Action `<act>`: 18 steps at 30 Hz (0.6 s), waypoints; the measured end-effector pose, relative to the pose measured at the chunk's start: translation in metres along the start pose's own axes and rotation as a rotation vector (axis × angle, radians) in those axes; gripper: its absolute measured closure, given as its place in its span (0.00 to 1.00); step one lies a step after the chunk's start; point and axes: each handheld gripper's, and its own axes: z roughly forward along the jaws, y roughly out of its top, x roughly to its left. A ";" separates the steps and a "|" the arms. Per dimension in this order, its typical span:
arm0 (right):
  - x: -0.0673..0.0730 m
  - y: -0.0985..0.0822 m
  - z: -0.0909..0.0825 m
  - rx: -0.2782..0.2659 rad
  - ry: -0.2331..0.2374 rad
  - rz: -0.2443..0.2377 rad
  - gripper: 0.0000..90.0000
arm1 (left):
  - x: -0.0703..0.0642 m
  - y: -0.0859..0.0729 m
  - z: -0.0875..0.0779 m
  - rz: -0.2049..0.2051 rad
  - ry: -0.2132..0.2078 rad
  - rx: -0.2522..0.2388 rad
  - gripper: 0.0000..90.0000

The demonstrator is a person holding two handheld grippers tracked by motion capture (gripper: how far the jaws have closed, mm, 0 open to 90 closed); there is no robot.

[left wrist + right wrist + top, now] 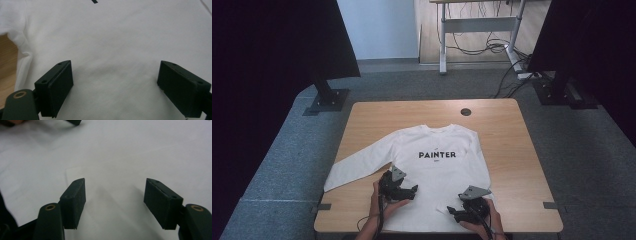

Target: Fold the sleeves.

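1. Because the white long-sleeved shirt [439, 165] is thin cloth, I judge it light, limp and quick to sag or wrinkle; it should be pinched at a hem, cuff or shoulder seam, not on the flat front, where the pads would only slide.
2. It lies face up in the middle of the wooden table [512, 150], collar at the far side, hem at the near edge, with "PAINTER" printed in black across the chest; the left sleeve stretches out toward the near left.
3. The left gripper [412, 191] rests low over the shirt's near left part, jaws spread wide, nothing between them.
4. The right gripper [454, 214] sits at the near right hem, jaws likewise wide apart and empty, bare cloth beneath.
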 end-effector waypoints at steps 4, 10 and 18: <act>-0.018 0.015 0.001 -0.015 -0.036 0.016 0.34 | 0.000 0.000 0.000 -0.001 -0.001 -0.002 0.14; -0.047 0.030 0.017 -0.004 -0.132 0.058 0.31 | 0.000 0.000 0.000 -0.001 -0.001 -0.001 0.14; -0.061 0.027 0.029 0.018 -0.210 0.085 0.27 | 0.000 0.000 0.000 -0.001 -0.001 -0.002 0.14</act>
